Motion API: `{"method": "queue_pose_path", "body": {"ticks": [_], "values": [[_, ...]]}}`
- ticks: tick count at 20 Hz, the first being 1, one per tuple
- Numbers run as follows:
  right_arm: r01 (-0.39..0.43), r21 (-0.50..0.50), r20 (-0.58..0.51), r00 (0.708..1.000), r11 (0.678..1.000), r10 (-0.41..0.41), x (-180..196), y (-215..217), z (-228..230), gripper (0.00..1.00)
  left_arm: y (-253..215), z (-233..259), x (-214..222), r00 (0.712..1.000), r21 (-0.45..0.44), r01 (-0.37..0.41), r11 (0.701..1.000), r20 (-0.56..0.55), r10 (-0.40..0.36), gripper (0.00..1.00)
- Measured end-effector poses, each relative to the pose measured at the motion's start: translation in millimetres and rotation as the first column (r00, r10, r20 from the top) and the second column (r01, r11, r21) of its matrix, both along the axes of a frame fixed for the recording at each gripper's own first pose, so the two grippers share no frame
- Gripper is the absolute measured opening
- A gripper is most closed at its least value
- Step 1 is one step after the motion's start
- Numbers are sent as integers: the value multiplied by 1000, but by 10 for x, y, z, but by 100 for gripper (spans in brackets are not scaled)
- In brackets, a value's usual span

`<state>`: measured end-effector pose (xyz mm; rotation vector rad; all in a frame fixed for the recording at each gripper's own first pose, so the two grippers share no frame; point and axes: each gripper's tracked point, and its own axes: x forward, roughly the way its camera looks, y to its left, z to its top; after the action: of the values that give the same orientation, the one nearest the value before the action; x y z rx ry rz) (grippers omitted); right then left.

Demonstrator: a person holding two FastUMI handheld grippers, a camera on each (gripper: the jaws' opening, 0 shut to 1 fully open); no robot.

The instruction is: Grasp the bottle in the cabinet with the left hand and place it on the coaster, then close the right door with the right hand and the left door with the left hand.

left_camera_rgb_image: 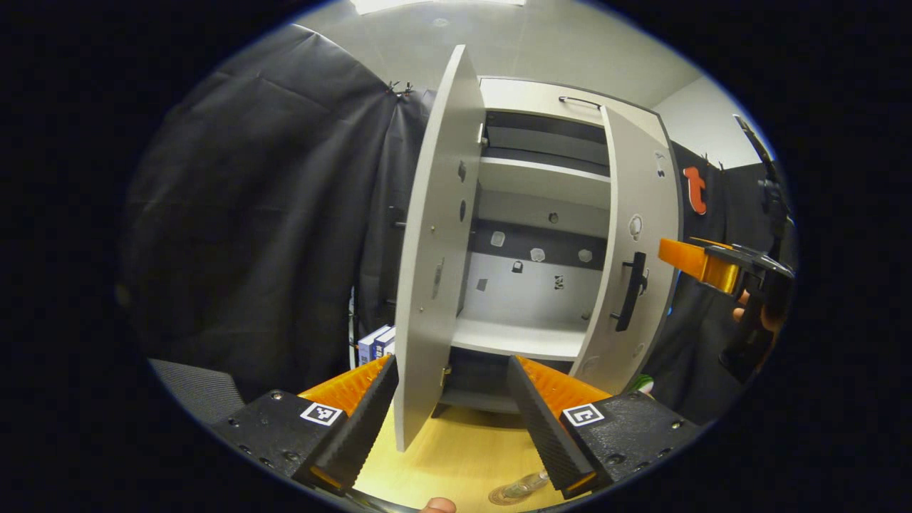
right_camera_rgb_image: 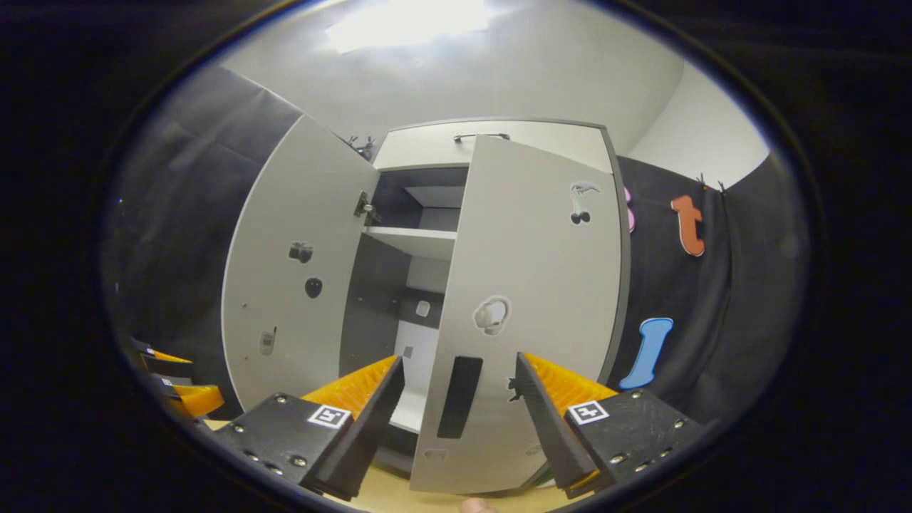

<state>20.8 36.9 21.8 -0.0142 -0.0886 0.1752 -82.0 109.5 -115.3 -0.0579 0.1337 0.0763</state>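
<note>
The grey cabinet (left_camera_rgb_image: pixel 541 342) stands with both doors ajar and its shelves bare. A clear bottle (left_camera_rgb_image: pixel 526 486) rests on a round coaster (left_camera_rgb_image: pixel 503 496) on the wooden tabletop, just below my left gripper (left_camera_rgb_image: pixel 450 363), which is open. The left door (left_camera_rgb_image: pixel 434 271) shows edge-on between its fingers, a little farther off. My right gripper (right_camera_rgb_image: pixel 459 360) is open and faces the outside of the right door (right_camera_rgb_image: pixel 527 306), whose black handle (right_camera_rgb_image: pixel 459 395) lies between its fingers without touching them. In the left gripper view, the right gripper (left_camera_rgb_image: pixel 702 265) hangs beside that door (left_camera_rgb_image: pixel 634 249), held by a hand.
Blue and white boxes (left_camera_rgb_image: pixel 375 342) stand behind the left door. A green object (left_camera_rgb_image: pixel 643 385) peeks out by the right door's foot. The wooden tabletop (left_camera_rgb_image: pixel 456 456) runs in front of the cabinet. The left gripper (right_camera_rgb_image: pixel 174 388) shows at the far left of the right gripper view.
</note>
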Motion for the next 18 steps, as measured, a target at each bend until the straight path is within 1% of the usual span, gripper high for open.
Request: {"method": "queue_pose_path", "body": {"ticks": [4, 5, 6, 8, 9, 11, 14, 17, 18], "values": [[-23, 18, -17, 1000, 1000, 24, 33, 124, -37, 95, 297, 34, 35, 998, 6, -59, 998, 8, 59, 93], [-30, 22, -22, 999, 999, 30, 41, 165, -45, 95, 371, 49, 50, 997, 10, -74, 997, 11, 74, 96], [-36, 26, -26, 999, 999, 37, 46, 213, -63, 92, 455, 54, 60, 996, 12, -88, 996, 14, 88, 93], [-48, 31, -35, 998, 998, 49, 58, 314, -94, 92, 602, 67, 91, 994, 8, -112, 994, 19, 111, 93], [-54, 34, -39, 998, 998, 55, 61, 362, -104, 95, 670, 68, 110, 992, 5, -123, 992, 20, 123, 93], [-65, 40, -46, 997, 997, 67, 76, 462, -126, 95, 802, 63, 155, 990, 4, -142, 990, 21, 142, 93], [-75, 50, -59, 995, 996, 78, 85, 592, -165, 95, 984, 14, 239, 987, 4, -160, 987, 12, 160, 93], [-69, 52, -71, 995, 996, 73, 112, 675, -209, 95, 1079, -56, 345, 987, -8, -158, 987, -1, 158, 93], [-66, 53, -75, 995, 996, 70, 120, 698, -220, 95, 1104, -79, 388, 988, -10, -154, 988, -4, 154, 97]]}}
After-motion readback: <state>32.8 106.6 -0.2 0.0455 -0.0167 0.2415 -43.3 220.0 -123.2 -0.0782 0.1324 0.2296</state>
